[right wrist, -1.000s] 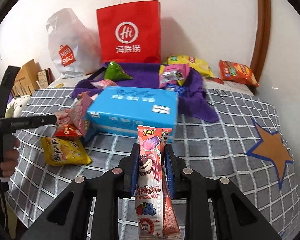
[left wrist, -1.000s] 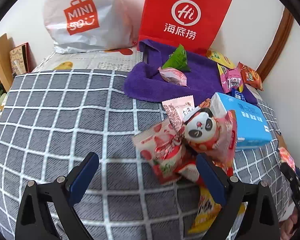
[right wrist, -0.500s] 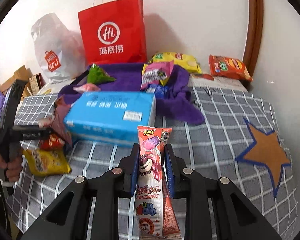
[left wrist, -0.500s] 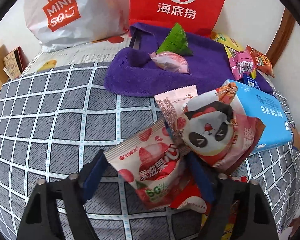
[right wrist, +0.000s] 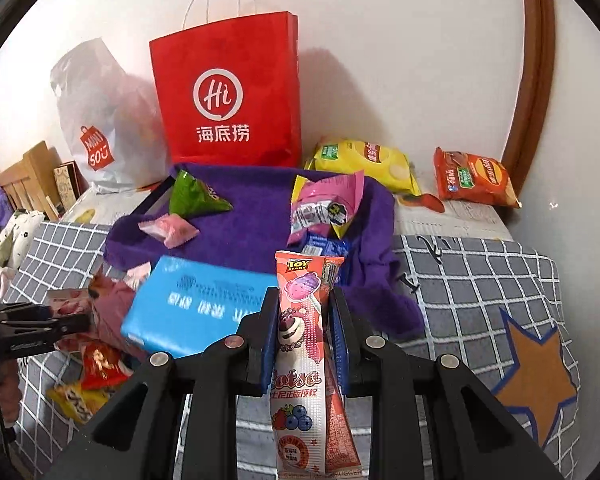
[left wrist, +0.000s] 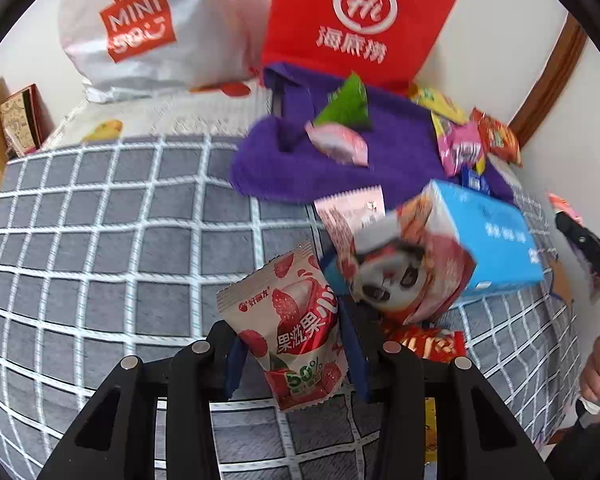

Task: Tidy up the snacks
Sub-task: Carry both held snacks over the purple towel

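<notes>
A strawberry snack pouch (left wrist: 287, 304) stands between the blue pads of my left gripper (left wrist: 293, 356). Its jaws are closing and the pads press the pouch's sides. Right behind it a panda packet (left wrist: 396, 272) leans on a blue box (left wrist: 492, 240). My right gripper (right wrist: 304, 308) is shut on a pink Lotso stick pack (right wrist: 300, 360), held upright above the checked bed cover (right wrist: 480, 280). It is in front of the purple cloth (right wrist: 251, 232). The left gripper's side (right wrist: 39, 324) shows at the right wrist view's left edge.
A red paper bag (right wrist: 227, 96) and a white Miniso bag (left wrist: 139, 32) stand against the wall. A green pack (right wrist: 195, 200) and pink packs (right wrist: 324, 204) lie on the cloth, with chip bags (right wrist: 364, 160) (right wrist: 476, 176) behind. More packets (right wrist: 99, 364) lie by the blue box (right wrist: 195, 304).
My left gripper's jaws have come together around the strawberry pouch. The right gripper has carried the stick pack closer to the purple cloth and red bag.
</notes>
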`<state>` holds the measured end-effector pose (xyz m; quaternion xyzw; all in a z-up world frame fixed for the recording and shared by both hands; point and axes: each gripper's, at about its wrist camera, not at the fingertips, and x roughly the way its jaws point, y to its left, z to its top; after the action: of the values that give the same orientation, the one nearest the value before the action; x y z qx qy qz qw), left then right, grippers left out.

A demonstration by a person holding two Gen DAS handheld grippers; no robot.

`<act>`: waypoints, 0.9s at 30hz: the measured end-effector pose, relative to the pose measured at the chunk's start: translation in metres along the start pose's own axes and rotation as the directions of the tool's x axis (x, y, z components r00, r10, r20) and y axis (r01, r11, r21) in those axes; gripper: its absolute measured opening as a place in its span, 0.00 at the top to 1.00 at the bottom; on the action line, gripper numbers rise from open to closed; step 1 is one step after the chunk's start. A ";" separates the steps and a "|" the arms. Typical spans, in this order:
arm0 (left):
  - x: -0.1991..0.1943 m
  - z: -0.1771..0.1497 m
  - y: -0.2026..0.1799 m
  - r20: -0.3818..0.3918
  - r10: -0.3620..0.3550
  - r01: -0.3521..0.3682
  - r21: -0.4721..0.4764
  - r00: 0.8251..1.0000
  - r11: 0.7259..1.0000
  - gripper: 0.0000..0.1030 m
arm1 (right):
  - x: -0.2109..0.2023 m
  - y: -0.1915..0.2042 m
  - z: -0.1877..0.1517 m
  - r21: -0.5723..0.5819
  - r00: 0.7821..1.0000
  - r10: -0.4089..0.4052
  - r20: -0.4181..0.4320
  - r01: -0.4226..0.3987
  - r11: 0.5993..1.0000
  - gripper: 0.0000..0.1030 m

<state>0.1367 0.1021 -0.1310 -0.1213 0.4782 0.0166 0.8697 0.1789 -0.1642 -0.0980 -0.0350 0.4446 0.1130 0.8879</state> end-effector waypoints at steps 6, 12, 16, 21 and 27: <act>-0.022 0.022 0.006 0.048 -0.003 0.003 0.001 0.999 1.000 0.62 | 0.010 0.000 0.021 -0.004 1.000 -0.005 0.005 0.005 1.000 0.77; -0.026 0.052 -0.005 0.078 -0.023 0.020 0.032 0.997 0.999 0.62 | 0.025 -0.001 0.042 0.012 1.000 0.014 0.012 -0.014 1.000 0.77; -0.021 0.075 -0.015 0.094 -0.030 0.025 0.055 0.995 0.998 0.62 | 0.038 0.001 0.058 0.008 1.000 0.028 0.012 -0.029 1.000 0.77; -0.005 0.102 -0.028 0.095 -0.052 0.045 0.071 0.994 0.996 0.65 | 0.061 0.004 0.072 0.002 0.998 0.056 -0.007 -0.056 0.998 0.77; 0.021 0.128 -0.045 0.078 -0.116 0.108 0.098 0.990 0.989 0.83 | 0.090 0.006 0.077 0.008 0.996 0.082 -0.038 -0.082 0.997 0.77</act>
<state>0.2605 0.0860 -0.0745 -0.1065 0.4341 -0.0497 0.8931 0.2900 -0.1303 -0.1234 -0.0163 0.4631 0.1472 0.8739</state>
